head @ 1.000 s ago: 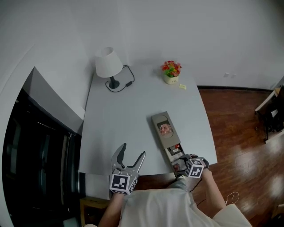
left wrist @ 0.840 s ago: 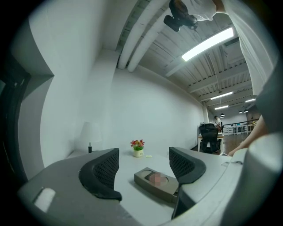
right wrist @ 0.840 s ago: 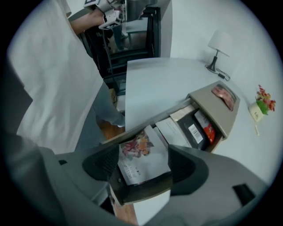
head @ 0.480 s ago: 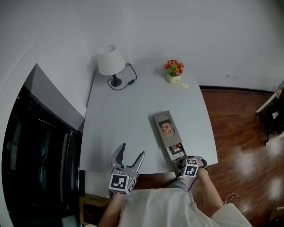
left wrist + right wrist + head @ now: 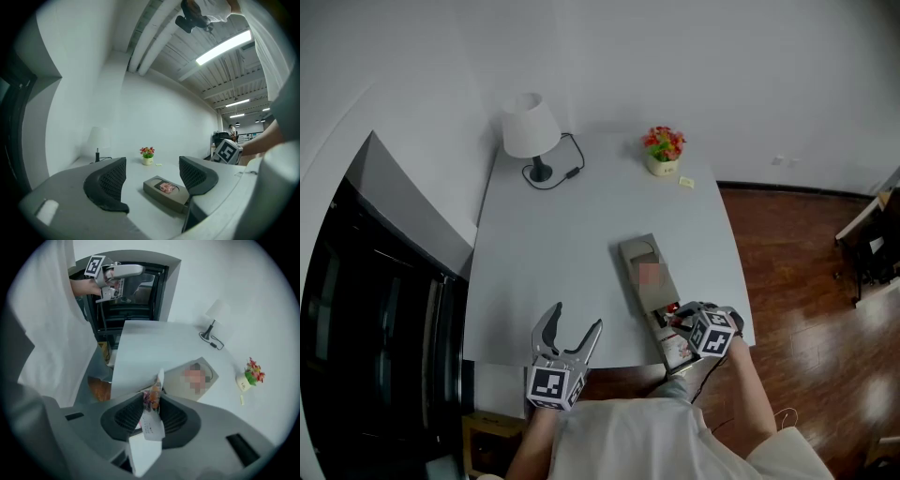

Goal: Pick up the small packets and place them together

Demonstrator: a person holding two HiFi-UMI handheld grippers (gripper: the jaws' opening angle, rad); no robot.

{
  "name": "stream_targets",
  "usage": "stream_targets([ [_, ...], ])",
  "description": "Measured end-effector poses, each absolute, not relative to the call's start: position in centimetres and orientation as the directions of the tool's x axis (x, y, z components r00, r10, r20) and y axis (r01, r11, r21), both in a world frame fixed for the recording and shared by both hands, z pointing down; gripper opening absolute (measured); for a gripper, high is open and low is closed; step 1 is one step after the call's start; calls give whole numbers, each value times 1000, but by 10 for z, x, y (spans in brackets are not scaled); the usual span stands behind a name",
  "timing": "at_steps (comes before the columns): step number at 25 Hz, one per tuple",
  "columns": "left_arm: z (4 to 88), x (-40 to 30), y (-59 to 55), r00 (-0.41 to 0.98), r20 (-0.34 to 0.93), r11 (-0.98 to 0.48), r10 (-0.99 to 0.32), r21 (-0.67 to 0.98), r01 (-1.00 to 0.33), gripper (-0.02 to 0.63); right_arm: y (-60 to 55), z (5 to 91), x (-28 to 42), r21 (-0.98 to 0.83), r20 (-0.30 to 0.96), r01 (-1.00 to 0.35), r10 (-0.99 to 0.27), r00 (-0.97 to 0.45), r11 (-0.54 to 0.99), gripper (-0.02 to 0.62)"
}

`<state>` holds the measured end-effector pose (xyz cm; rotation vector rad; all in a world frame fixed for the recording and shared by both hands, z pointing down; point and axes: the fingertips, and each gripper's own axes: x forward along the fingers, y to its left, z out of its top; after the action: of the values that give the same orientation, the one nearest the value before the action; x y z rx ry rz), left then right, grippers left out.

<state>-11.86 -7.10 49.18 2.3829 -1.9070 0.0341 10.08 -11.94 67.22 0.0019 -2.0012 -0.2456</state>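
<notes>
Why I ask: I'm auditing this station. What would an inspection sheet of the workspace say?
Surface: pale grey table, mostly bare.
Job's things: one small packet pinched in the right gripper; grey box on the table's near right.
Clutter: lamp, flower pot and small slip, all at the far edge.
Grippers: right gripper's jaws have just been closing and are shut on the packet; left gripper open, empty.
Cables: lamp cord looped on the table.
Surroundings: wooden floor at right, dark cabinet at left.
</notes>
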Motion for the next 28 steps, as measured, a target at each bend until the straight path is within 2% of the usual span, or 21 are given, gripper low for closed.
stream_targets([
  [4,488,-120,-72,209,67,-206,-976,46,-977,345,-158,669,73,178,886,145,-95,-453,973,112],
  [11,489,-143,-64,133,78,-129,-988,55,-990,345,-199,699,44,186,928,250,-86,-363,950,130],
  [17,496,-154,-57,88,99,-82,-991,71,-994,344,-210,704,32,183,918,208,-91,-387,961,144],
  [23,500,-150,-57,108,115,-102,-987,58,-993,345,-214,709,28,186,914,193,-98,-394,963,170],
  [25,500,-149,-58,112,117,-106,-987,54,-993,345,-214,712,29,177,922,195,-94,-375,965,290],
  [28,501,-148,-59,113,114,-106,-987,59,-993,345,-218,716,32,195,924,185,-118,-363,963,290],
])
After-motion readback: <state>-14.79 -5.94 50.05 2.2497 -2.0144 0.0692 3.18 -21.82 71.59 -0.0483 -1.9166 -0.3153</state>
